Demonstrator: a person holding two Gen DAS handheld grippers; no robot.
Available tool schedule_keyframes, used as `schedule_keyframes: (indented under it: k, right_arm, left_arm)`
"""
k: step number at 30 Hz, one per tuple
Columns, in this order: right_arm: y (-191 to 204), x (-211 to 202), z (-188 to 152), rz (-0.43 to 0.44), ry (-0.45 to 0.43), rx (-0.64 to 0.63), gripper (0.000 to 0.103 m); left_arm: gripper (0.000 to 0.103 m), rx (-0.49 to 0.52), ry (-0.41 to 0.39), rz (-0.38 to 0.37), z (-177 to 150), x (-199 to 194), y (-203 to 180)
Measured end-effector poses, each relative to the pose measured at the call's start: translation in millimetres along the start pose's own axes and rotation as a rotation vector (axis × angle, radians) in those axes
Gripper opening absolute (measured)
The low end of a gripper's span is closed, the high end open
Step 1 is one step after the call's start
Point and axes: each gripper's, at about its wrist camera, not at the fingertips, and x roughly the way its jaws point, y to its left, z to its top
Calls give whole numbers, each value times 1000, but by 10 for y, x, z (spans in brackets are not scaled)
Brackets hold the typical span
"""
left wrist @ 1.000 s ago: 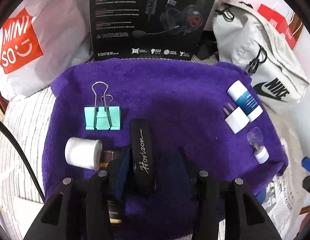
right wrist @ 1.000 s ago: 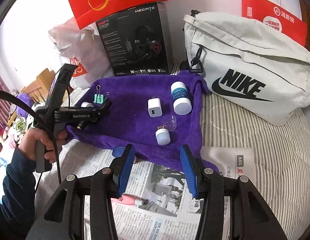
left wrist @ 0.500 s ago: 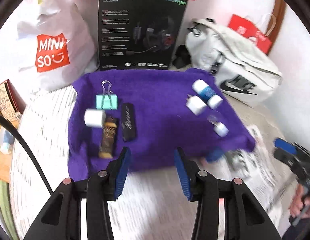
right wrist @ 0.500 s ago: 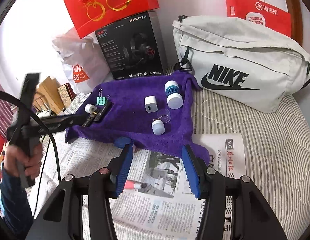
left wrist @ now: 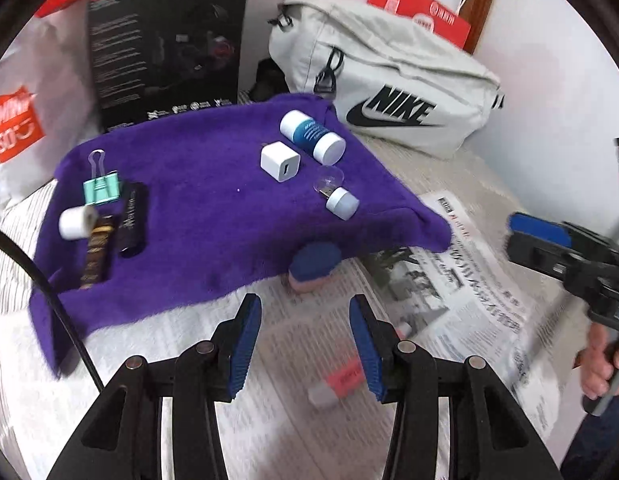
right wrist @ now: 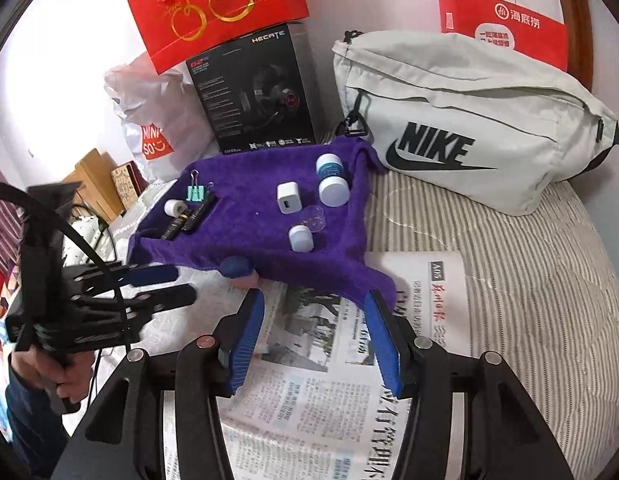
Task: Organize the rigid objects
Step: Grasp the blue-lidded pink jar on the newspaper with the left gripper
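Left gripper (left wrist: 305,340) jaws apart, empty, over newspaper (left wrist: 461,292), right gripper (right wrist: 315,336) jaws apart, empty, purple towel (left wrist: 213,184) far, black case (left wrist: 132,219) at its left.

Bare purple towel (left wrist: 213,168) centre between two object clusters
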Motion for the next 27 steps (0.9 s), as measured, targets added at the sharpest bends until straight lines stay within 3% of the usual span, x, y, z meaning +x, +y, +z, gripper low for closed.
schedule_keyframes:
  k: [5, 9, 19, 22, 27]
  right_arm:
    - [-140, 12, -37, -21, 15, 16, 53]
    - [-288, 38, -72, -42, 27, 41, 53]
    - [-556, 95, -180, -59, 58, 89, 53]
    - [-567, 144, -205, -53, 72, 91, 53]
    - [-488, 191, -223, -32, 83, 70, 53]
  left_arm:
    - [44, -5, 17, -44, 87, 241, 0]
    - [43, -44, 33, -37, 117, 378, -26]
    - [43, -171, 73, 68, 181, 530, -129]
    - [34, -168, 77, 125, 189, 549, -157]
    - [34, -178, 65, 61, 121, 452, -24]
